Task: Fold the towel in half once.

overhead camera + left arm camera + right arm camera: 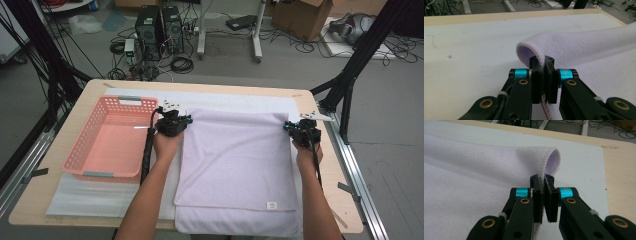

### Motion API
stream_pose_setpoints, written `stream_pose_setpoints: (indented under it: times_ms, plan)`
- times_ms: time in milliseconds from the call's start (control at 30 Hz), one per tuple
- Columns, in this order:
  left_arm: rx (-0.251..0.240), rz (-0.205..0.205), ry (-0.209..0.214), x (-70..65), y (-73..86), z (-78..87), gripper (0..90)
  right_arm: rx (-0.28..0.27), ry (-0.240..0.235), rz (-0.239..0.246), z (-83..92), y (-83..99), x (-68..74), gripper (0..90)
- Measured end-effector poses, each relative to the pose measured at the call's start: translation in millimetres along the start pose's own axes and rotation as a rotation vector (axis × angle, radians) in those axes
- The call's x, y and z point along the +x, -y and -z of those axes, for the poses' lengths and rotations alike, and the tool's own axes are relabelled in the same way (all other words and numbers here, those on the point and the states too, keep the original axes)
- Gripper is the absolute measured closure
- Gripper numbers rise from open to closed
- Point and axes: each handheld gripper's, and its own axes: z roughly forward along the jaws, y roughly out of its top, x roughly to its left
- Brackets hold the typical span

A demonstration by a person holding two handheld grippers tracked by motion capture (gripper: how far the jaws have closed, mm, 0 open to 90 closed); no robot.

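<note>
Wooden surface [60, 200] with a white mat, pink basket [111, 136] off to the left. Left hand-held gripper [172, 122] and right hand-held gripper [301, 129] each pinch a far corner of the lilac towel [235, 170], probably to fold it evenly.

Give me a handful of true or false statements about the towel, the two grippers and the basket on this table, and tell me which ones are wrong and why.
1. The left gripper is shut on a corner of the lilac towel. True.
2. The right gripper hangs open above the towel. False: its jaws are clamped on the towel's hem.
3. The pink basket holds a folded towel. False: nothing lies in it.
4. The basket sits to the left of the towel in the high view. True.
5. The towel lies flat in a single layer. False: it is doubled over, with a lower layer showing at the near edge.
</note>
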Motion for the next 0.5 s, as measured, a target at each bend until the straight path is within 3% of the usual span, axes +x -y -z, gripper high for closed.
stream_pose_setpoints:
  times_ms: [33, 133, 300, 500]
  plan:
    - [-0.017, 0.002, -0.003, -0.1, -0.7, -1.0, 85.8, -0.002, 0.001, -0.007, -1.7, 0.4, -0.6, 86.5]
    - [0.016, 0.001, 0.006, 2.4, -5.8, -7.5, 85.8, 0.003, 0.003, -0.011, -7.1, 2.0, -4.1, 86.5]
    - [-0.006, 0.027, -0.005, 6.9, -9.0, -14.7, 85.7, 0.007, -0.007, -0.045, -16.0, -0.1, -8.1, 86.4]
    - [0.013, 0.041, -0.016, 16.2, -4.0, -17.9, 84.3, 0.011, 0.000, -0.001, -27.5, -13.0, -4.0, 86.1]
